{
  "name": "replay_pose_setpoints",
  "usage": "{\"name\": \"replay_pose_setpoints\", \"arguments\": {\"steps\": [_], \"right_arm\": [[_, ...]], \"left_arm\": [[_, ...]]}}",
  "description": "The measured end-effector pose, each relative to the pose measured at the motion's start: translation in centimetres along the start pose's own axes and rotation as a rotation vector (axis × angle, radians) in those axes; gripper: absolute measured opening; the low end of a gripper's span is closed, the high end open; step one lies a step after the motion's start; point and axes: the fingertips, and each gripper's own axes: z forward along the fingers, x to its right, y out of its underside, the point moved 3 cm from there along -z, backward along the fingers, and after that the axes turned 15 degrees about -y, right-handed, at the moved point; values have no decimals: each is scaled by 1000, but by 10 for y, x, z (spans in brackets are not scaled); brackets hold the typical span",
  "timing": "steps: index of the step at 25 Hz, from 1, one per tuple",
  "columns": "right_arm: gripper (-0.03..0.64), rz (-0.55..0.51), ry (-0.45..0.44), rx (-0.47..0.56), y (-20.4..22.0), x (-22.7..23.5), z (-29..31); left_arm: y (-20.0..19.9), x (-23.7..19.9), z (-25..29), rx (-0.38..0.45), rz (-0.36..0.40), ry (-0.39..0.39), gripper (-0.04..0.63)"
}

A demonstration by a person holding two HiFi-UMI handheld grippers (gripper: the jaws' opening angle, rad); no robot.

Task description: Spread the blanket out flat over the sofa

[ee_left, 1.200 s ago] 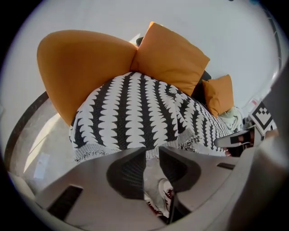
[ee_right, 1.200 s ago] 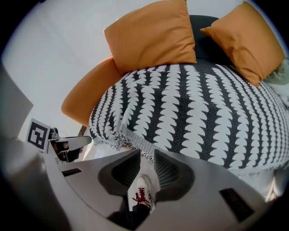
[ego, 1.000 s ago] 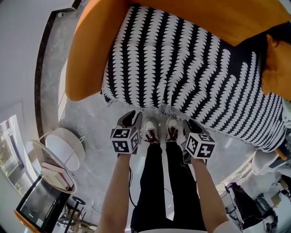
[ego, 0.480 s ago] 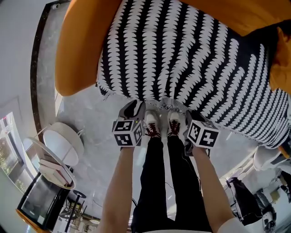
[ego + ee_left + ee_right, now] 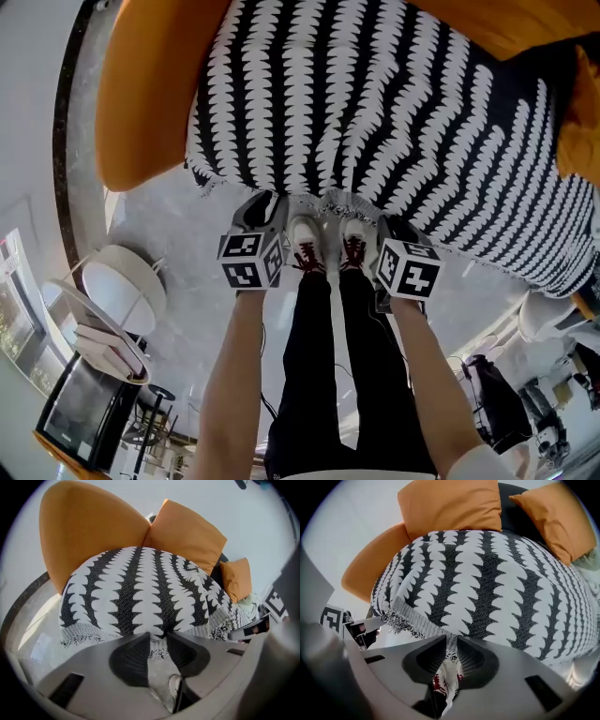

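Note:
A black-and-white zigzag blanket (image 5: 375, 103) lies spread over the seat of the orange sofa (image 5: 141, 103). Its fringed hem hangs over the front edge. My left gripper (image 5: 267, 208) sits at that hem, and in the left gripper view it (image 5: 158, 637) stands open, the fringe just beyond the tips and floor showing through the gap. My right gripper (image 5: 392, 230) is at the hem a little to the right. In the right gripper view it (image 5: 451, 641) has its jaws slightly apart, with the grey hem strip of the blanket (image 5: 487, 573) dipping between the tips.
Orange cushions (image 5: 450, 503) (image 5: 553, 517) lean on the sofa back. The person's shoes (image 5: 305, 246) stand on the marble floor between the grippers. A white round side table (image 5: 117, 300) with books (image 5: 108, 352) is at the left, and white furniture (image 5: 544, 319) at the right.
The sofa and blanket have slid lower and nearer in the head view. Both grippers stay at the front hem, and the left one has shifted slightly left.

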Motion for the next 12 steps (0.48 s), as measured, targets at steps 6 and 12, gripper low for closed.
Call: {"name": "replay_pose_setpoints", "arguments": {"steps": [6, 12], "right_arm": [[15, -35, 24, -18, -2, 4, -7], [12, -11, -22, -29, -2, 1, -13]], "left_arm": [[0, 3, -3, -13, 31, -36, 33], [-5, 0, -10, -42, 24, -38, 25]]}}
